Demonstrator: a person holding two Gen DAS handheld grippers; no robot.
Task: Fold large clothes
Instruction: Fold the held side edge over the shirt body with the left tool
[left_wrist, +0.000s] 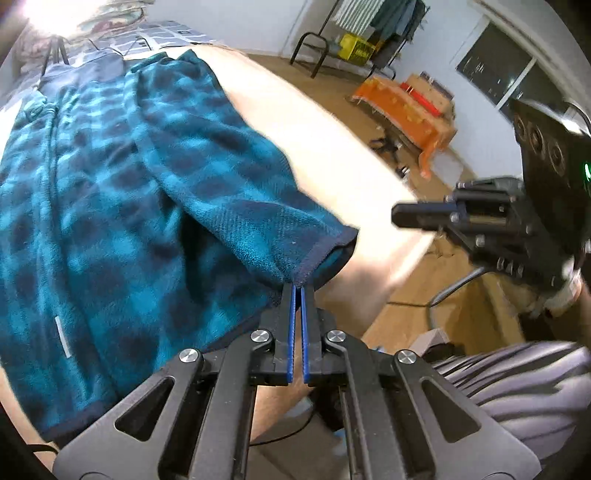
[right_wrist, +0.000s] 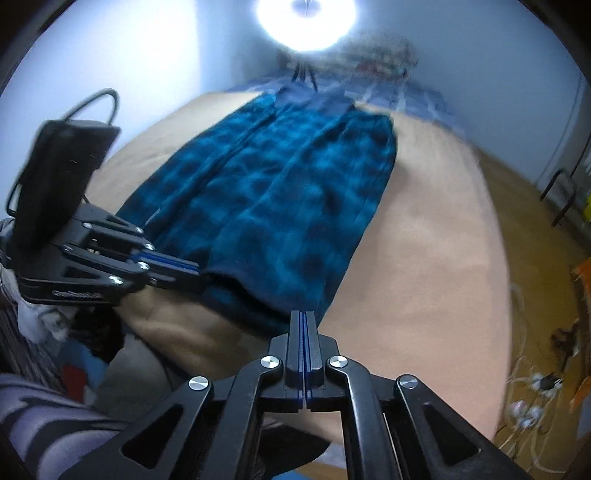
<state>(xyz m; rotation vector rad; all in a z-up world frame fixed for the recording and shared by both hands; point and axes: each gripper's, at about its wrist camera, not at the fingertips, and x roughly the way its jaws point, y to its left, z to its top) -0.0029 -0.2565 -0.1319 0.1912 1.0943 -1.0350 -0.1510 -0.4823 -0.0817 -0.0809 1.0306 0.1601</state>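
The teal plaid garment (left_wrist: 110, 177) is lying lengthwise on the beige bed (left_wrist: 332, 147), its collar end pointing toward the far pillows. The left tool (left_wrist: 297, 286) is pinching the dark-trimmed hem at the garment's near edge, jaws clenched on the fabric. The right tool (right_wrist: 303, 314) is sitting clenched at the hem's other corner (right_wrist: 295, 295); whether cloth is caught between its pads is unclear. Bare bedding is stretching wide on the right side toward the wooden floor (right_wrist: 535, 206).

Right view blurred; shirt (right_wrist: 280, 192) weave unclear. Left view cut shirt's left side; glare (left_wrist: 48, 14) hid the bed's far end.
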